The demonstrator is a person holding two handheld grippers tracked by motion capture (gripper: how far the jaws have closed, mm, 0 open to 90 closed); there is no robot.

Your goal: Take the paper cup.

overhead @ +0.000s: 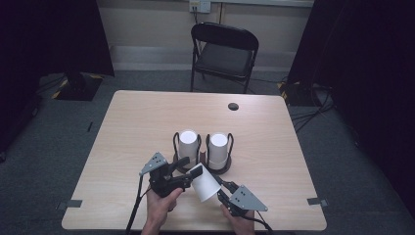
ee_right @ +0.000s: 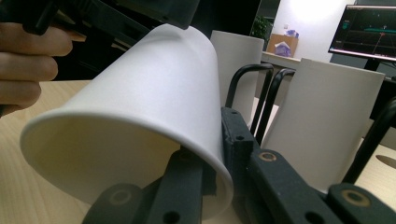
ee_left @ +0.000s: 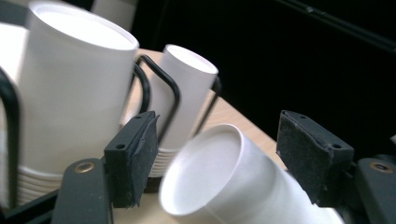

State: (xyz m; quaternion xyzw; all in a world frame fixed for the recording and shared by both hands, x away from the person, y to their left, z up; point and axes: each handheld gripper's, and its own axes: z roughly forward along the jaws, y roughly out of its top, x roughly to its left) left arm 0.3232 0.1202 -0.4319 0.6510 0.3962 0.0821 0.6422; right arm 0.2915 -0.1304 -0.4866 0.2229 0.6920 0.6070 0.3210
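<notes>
The right gripper (overhead: 221,188) pinches the rim of a tilted cup (overhead: 204,182), one jaw inside, near the table's (overhead: 137,122) front edge; the left gripper (overhead: 188,172) stands open around its base, not pressing

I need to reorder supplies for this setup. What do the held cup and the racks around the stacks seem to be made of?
The cup, pinched at its rim wall by the right gripper, looks like white paper: matte, thin-walled, rolled lip, dented slightly near its base. The racks look like bent metal wire with a glossy black coating, though moulded plastic can't be ruled out. The stacks look like the same paper cups.
</notes>
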